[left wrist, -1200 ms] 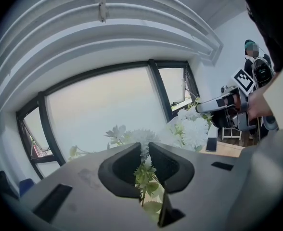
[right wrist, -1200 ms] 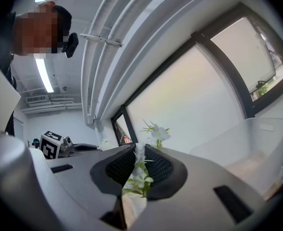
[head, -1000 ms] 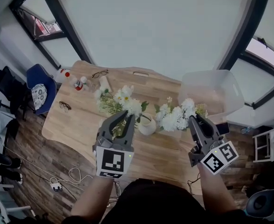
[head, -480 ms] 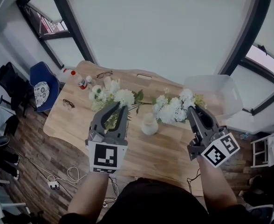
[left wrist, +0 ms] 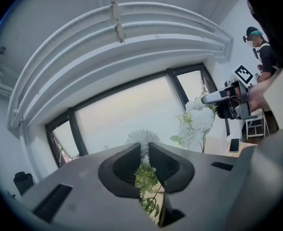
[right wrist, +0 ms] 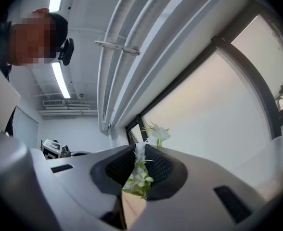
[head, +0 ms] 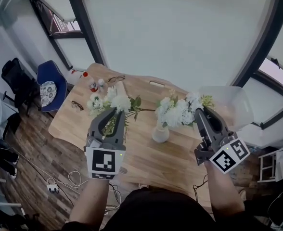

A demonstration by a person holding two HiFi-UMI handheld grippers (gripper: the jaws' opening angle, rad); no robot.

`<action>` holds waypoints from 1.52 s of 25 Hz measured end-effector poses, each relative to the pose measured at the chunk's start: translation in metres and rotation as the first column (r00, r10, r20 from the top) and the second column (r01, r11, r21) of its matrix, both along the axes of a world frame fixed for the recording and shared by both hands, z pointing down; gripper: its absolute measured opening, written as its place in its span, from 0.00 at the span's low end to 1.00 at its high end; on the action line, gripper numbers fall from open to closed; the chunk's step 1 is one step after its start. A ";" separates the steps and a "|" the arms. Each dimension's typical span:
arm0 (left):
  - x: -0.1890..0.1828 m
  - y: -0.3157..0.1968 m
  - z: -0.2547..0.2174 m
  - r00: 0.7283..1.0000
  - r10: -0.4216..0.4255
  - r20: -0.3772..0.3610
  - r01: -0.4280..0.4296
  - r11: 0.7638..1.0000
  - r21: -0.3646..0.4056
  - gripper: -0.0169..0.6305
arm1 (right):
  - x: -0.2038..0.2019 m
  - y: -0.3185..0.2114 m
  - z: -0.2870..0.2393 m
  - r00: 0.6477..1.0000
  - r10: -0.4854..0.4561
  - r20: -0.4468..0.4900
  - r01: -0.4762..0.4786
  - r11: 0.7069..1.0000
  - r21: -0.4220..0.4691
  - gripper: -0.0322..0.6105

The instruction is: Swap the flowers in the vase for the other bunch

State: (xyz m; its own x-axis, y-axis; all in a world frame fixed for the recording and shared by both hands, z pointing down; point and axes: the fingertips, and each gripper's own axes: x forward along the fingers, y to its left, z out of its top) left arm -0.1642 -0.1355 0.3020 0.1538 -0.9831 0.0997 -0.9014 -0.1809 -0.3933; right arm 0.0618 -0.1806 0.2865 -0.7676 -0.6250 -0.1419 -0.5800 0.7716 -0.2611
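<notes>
Wood-plank worktop [head: 141, 158] under tall dark-framed windows [head: 83, 28] fills the head view, and a small white vase [head: 160, 134] stands on it between the two claws. The left claw [head: 117, 112] has its jaws drawn nearly together on the green stems of a white bunch [head: 108, 102], held up to the left of the vase and apart from it. The right claw [head: 199, 111] is likewise closed to a narrow slit on the stems of the other bunch [head: 179, 112]. Its blooms hang just above and behind the vase; whether any stem reaches the mouth I cannot tell.

Only this view takes in the clear plastic tub [head: 230, 105] at the worktop's right end, the glasses [head: 116, 79], the red-capped bottles [head: 92, 84] and the blue chair [head: 47, 83].

The left gripper view alone shows that grip close up: ribbed pads [left wrist: 168, 165] pinch leafy stems, with one round bloom [left wrist: 142, 137] above them. It also looks across to the right claw's marker cube [left wrist: 245, 73] and a dark phone [left wrist: 233, 145].

The right gripper view adds ceiling strip lights [right wrist: 59, 81], a small bloom [right wrist: 158, 133] past its tips and the left claw's cube [right wrist: 52, 149].

The print that can be made out is the black-and-white square markers on the cubes.
</notes>
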 end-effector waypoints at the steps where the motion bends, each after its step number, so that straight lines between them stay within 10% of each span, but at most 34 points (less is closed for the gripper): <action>1: -0.003 0.003 -0.002 1.000 -0.010 0.000 0.010 1.000 0.004 0.10 | -0.001 0.001 -0.005 1.000 -0.005 0.002 0.005 1.000 0.007 0.17; 32: -0.064 0.019 0.020 0.988 -0.144 -0.060 0.141 0.989 -0.039 0.10 | -0.044 0.013 -0.018 0.995 -0.101 0.002 0.101 0.994 -0.031 0.17; 38: -0.059 0.023 0.022 0.991 -0.131 0.027 0.132 0.991 -0.029 0.10 | -0.049 0.014 -0.005 0.996 -0.093 -0.012 0.092 0.994 -0.059 0.17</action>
State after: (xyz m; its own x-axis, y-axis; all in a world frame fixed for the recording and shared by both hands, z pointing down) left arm -0.2230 -0.1130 0.3238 0.0208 -0.9910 0.1324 -0.9080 -0.0741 -0.4123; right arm 0.0130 -0.1671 0.2815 -0.8241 -0.5583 -0.0956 -0.5111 0.8058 -0.2991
